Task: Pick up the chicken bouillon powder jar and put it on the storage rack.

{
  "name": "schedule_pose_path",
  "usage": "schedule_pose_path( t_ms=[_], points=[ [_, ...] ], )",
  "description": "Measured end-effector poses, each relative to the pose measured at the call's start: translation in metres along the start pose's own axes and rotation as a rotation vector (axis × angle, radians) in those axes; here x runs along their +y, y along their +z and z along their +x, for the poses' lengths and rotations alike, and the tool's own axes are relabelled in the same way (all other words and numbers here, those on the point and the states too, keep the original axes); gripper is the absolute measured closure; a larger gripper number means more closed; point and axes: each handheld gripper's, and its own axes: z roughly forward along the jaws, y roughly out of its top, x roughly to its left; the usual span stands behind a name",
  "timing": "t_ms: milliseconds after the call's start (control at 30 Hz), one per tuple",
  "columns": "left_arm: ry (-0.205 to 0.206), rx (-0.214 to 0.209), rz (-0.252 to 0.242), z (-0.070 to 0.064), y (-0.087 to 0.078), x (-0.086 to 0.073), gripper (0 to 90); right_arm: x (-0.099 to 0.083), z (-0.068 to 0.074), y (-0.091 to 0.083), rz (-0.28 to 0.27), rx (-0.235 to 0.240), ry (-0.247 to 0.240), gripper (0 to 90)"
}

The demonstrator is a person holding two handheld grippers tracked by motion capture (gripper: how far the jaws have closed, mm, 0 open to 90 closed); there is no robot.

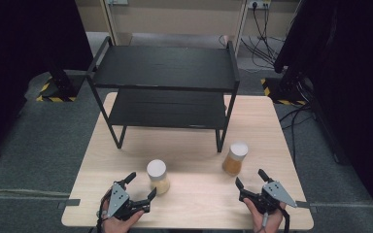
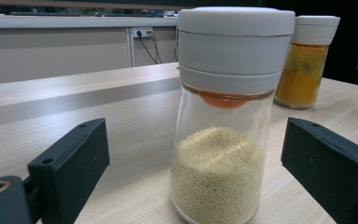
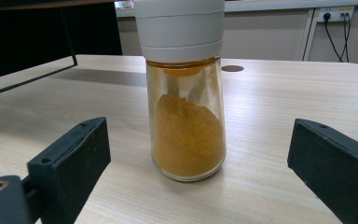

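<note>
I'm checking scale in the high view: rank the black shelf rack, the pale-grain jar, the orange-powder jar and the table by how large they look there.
1. table
2. black shelf rack
3. pale-grain jar and orange-powder jar: they look alike, so no ranking between them.

Black two-tier shelf on wooden table, grey floor.

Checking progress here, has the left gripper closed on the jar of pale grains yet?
No, the left gripper stands open, both jaws clear of the pale-grain jar.
</note>
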Motion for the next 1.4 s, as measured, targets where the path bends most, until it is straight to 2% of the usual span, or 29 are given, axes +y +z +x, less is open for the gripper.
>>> schedule_pose_path(
  t_ms=[367,567,900,1267,1400],
  points=[
    [-0.027,-0.018,-0.024,0.003,0.002,0.002,7.4,0.0,-0.001,0.0,0.002,0.0,0.005,5.6],
    [-0.026,-0.036,-0.04,0.003,0.007,0.007,8.9,0.001,0.0,0.0,0.003,0.0,0.004,5.6],
    [0.0,-0.075,-0.045,0.004,0.016,0.018,12.3,0.001,-0.001,0.001,0.007,0.001,0.01,5.5],
    [0.023,-0.097,-0.032,0.004,0.031,0.027,20.9,0.001,-0.002,0.001,0.005,0.003,0.013,5.5],
    [0.033,-0.092,-0.031,0.002,0.034,0.028,24.5,0.001,-0.002,0.001,0.006,0.003,0.013,5.5]
  ],
)
